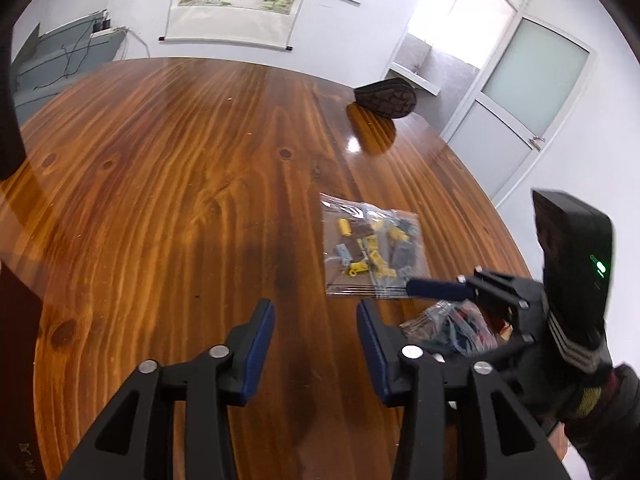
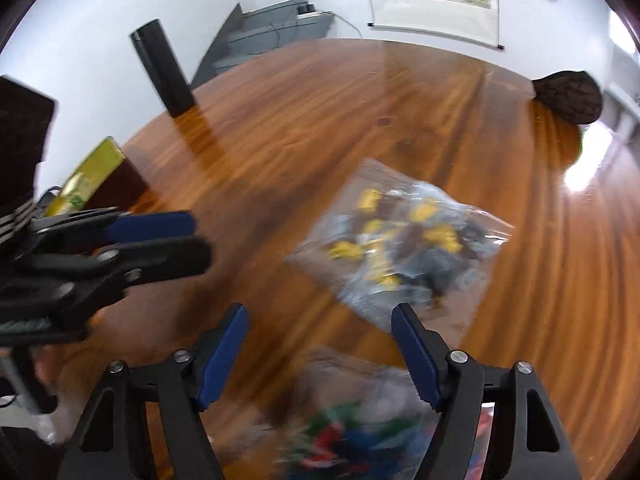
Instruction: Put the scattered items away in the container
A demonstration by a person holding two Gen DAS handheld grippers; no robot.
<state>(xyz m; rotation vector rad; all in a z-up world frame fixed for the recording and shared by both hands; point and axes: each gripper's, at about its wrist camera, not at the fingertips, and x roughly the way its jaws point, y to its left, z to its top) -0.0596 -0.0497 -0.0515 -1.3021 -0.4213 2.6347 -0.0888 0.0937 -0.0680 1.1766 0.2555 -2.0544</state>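
Fingers (image 2: 416, 356) apart above bag (image 2: 400, 248), long axis running diagonally.

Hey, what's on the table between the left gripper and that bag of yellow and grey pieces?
Nothing: in the left wrist view only bare wooden table lies between the open left gripper and the bag of yellow and grey pieces.

Glossy varnished wood table (image 1: 180, 168); clear, shiny plastic bag (image 1: 372, 248) of matt plastic bricks.

Both claws (image 1: 316, 344) (image 2: 320, 350) agape, empty.
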